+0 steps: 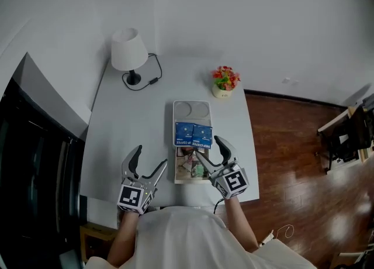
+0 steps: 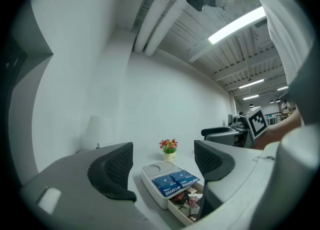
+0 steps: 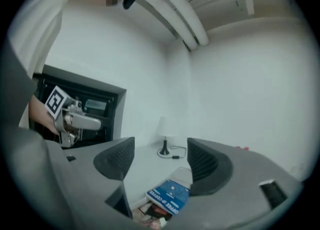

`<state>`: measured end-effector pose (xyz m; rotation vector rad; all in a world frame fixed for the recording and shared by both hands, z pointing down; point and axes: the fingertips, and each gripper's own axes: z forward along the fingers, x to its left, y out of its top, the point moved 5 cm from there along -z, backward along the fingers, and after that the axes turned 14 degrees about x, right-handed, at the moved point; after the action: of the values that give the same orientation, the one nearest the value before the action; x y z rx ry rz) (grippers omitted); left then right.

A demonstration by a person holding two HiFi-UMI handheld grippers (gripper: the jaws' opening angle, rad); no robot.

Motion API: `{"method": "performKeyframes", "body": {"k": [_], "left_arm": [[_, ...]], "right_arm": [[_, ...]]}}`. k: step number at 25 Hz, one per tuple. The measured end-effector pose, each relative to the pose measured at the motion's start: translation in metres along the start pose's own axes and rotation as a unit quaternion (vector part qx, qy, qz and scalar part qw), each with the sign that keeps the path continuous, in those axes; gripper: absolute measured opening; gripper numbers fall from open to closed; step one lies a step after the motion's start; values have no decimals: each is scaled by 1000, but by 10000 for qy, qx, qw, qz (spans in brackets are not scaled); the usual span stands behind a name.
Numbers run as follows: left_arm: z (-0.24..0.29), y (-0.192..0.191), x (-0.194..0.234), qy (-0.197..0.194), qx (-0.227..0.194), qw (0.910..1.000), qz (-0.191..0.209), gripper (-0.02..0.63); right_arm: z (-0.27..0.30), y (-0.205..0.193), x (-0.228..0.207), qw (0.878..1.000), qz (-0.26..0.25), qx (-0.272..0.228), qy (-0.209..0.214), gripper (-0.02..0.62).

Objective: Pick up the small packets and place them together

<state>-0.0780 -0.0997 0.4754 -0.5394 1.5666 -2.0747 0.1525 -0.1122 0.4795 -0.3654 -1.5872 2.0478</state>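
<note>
Head view: two flat blue coffee packets (image 1: 193, 134) lie side by side on the white plastic tray (image 1: 191, 109), at 12 o'clock from the person. Mixed small sachets (image 1: 190, 167) fill its near compartment.
Left gripper (image 1: 150, 157): at the tray's 8 o'clock.
Right gripper (image 1: 207, 147): at the packets' 5 o'clock.
Left gripper view: fingers apart, nothing between. Only this view shows the tray's raised wall.
Right gripper view: fingers apart, empty. Only this view shows a packet's edge jutting over the sachets.
Handling: probably light, thin, floppy and slick; pinch the jutting edge.
</note>
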Motion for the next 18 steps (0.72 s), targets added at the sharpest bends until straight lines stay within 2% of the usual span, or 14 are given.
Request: {"method": "performKeyframes", "body": {"k": [2,10,18], "left_arm": [[7,-1,-4,-59,17,10000,21,382],[20,0,-26,-275,45,9996,71,380],[19,4,-41,-258,-18,9996,136,377]], "right_arm": [[-2,-9,4,9998,28,185,-112,342],[-14,-2,-1,9998,71,67,-159,341],[-26,1,-2,10000,15,-65,-29,341]]}}
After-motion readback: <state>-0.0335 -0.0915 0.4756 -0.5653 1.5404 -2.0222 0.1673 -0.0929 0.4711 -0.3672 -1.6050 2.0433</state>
